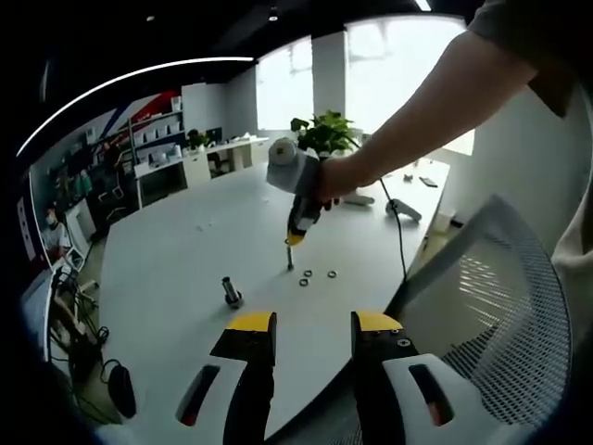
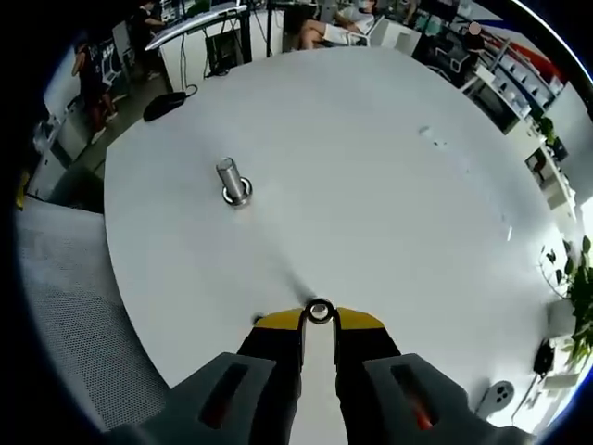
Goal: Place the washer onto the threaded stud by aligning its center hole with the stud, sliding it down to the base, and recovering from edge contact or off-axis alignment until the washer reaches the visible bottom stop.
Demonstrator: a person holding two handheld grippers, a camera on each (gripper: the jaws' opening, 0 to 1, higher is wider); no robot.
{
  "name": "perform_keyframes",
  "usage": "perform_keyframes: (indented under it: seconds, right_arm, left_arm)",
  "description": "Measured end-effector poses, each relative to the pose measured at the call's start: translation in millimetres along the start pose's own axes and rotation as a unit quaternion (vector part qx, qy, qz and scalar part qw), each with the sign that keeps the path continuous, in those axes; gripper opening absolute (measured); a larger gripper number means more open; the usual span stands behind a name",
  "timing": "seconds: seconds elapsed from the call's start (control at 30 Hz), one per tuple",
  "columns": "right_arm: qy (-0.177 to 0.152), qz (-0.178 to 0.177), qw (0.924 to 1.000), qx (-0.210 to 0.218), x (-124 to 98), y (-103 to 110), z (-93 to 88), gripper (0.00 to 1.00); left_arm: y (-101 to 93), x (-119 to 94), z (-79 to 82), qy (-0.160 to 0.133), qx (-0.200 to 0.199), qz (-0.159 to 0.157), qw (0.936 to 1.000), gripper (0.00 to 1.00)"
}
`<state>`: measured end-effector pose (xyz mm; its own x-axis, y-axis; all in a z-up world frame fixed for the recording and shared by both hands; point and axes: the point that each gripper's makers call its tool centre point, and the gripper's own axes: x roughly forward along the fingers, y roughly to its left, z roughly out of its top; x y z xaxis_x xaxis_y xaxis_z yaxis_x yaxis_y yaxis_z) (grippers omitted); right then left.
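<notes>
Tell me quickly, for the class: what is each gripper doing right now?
Left gripper: open, jaws apart, holding nothing.
Right gripper: shut on a washer, pinched at its jaw tips above the table.

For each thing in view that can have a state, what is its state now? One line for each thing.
Washer: pinched at the right gripper's tips, above the table.
Right gripper: shut on the washer.
Left gripper: open, holding nothing.
Threaded stud: upright on the table, no washer on it yet.
Spare washers: lying flat on the table, beside the right gripper's tip.
</notes>
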<state>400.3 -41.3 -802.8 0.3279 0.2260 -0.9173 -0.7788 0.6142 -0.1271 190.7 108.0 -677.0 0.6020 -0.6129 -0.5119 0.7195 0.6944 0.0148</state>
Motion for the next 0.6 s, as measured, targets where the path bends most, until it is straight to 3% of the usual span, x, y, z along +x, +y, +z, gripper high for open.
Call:
perform_keyframes:
  seconds: [0.43,0.6]
  right_arm:
    - [0.016,0.008,0.9998,-0.001,10.5,-3.2,-6.0,0.13]
    - [0.017,0.012,0.9997,-0.008,8.9,6.0,-5.9,0.13]
  left_arm:
    - [2.3,0.5,-1.9,0.005,-0.001,0.006,1.0,0.3]
    - [2.7,0.9,-2.3,0.007,-0.001,0.007,1.0,0.3]
